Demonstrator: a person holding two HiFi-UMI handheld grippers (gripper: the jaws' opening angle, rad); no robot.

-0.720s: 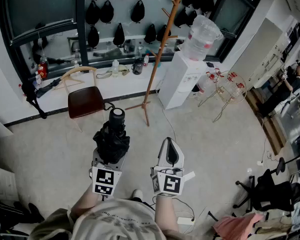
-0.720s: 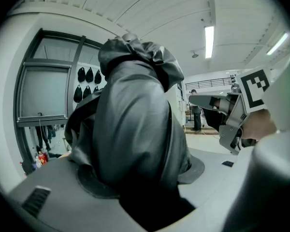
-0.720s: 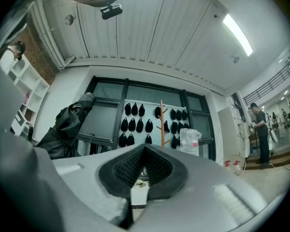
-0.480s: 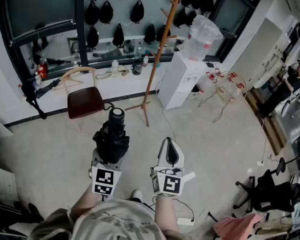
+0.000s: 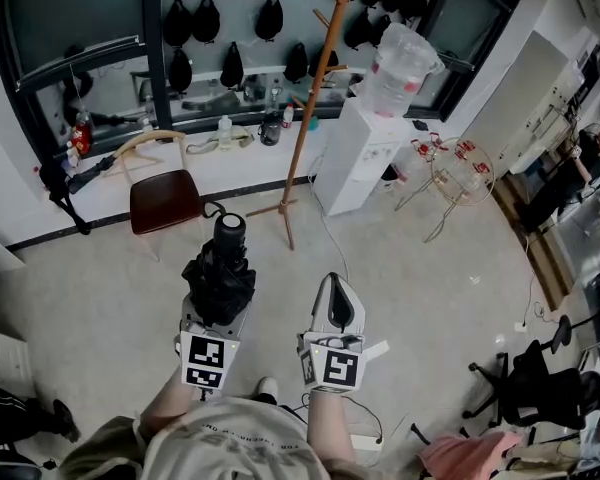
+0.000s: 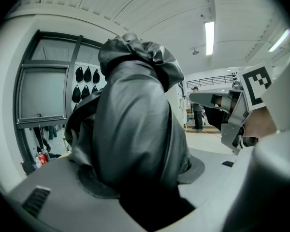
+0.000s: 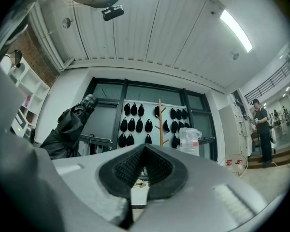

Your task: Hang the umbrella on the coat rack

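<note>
Left gripper [image 5: 218, 296] clamping umbrella [image 5: 225, 260] edged up-frame slightly; right gripper [image 5: 336, 286] shut, empty, likewise.

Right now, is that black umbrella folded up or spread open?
Folded. The black fabric umbrella is a compact, bunched bundle clamped between the fingers of the left gripper, with no canopy spread out.

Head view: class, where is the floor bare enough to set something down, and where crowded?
Bare floor lies between the coat rack, water dispenser and office chair; also beside the brown chair. Crowded: the window ledge.
</note>
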